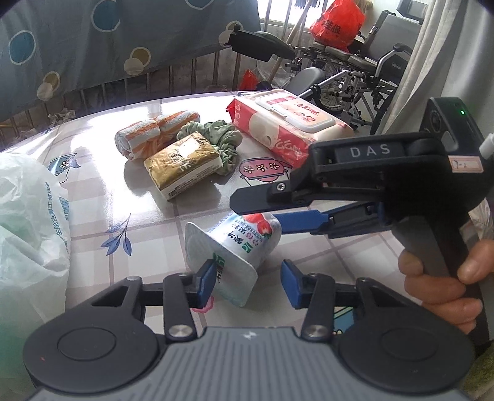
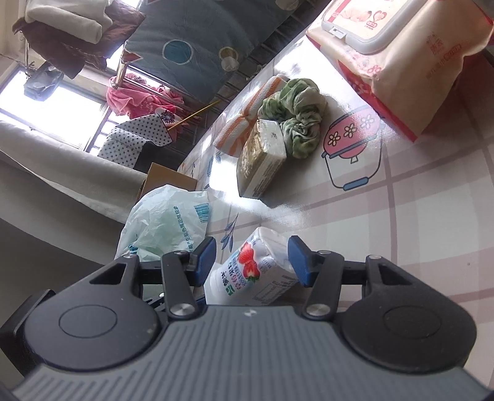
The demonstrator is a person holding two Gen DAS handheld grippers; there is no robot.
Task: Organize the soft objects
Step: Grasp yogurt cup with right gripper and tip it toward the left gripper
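Note:
A strawberry yogurt cup (image 1: 237, 246) lies on its side on the patterned tablecloth (image 1: 160, 222). My left gripper (image 1: 247, 282) is open, its fingers spread around the cup's foil lid end. My right gripper (image 1: 259, 212) reaches in from the right, open around the cup's base; in the right wrist view (image 2: 250, 262) the cup (image 2: 256, 271) lies between its blue pads without a firm squeeze. Farther back lie an orange-striped rolled towel (image 1: 154, 135), a gold tissue pack (image 1: 182, 166), a green scrunchie (image 1: 222, 138) and a red wet-wipes pack (image 1: 287, 123).
A crumpled white plastic bag (image 1: 27, 222) sits at the table's left edge, also in the right wrist view (image 2: 166, 222). A wheelchair (image 1: 349, 71) and a red bag (image 1: 336, 21) stand behind the table. A dotted quilt (image 1: 77, 46) hangs at the back left.

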